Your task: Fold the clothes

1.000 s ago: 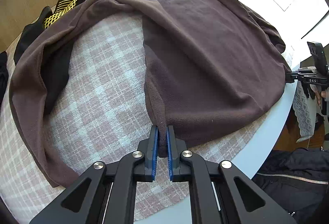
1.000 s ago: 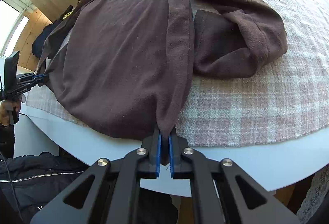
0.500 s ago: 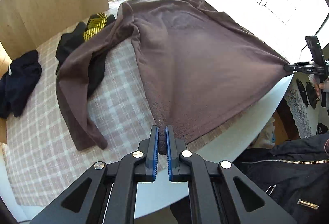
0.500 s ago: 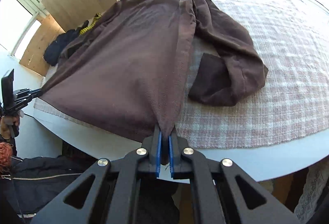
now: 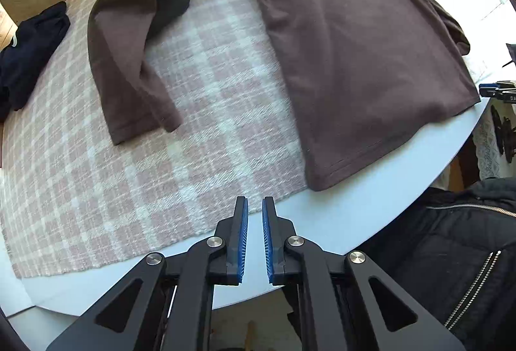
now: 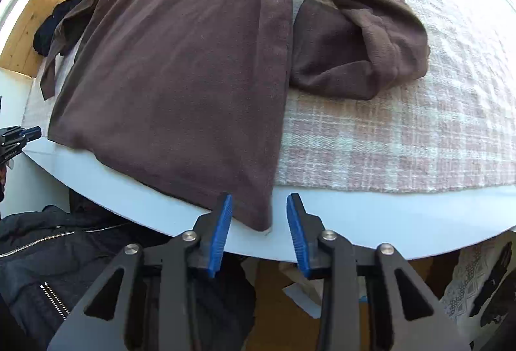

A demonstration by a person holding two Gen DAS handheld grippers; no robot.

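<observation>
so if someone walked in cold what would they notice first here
The big brown top spread flat across the checked cloth, its hem hanging over the near edge of the white table. Next, the right gripper, its blue-padded jaws just opened, with the hem corner lying loose between them. The left gripper is nearly closed and empty, and one sleeve trails out to the left.
</observation>
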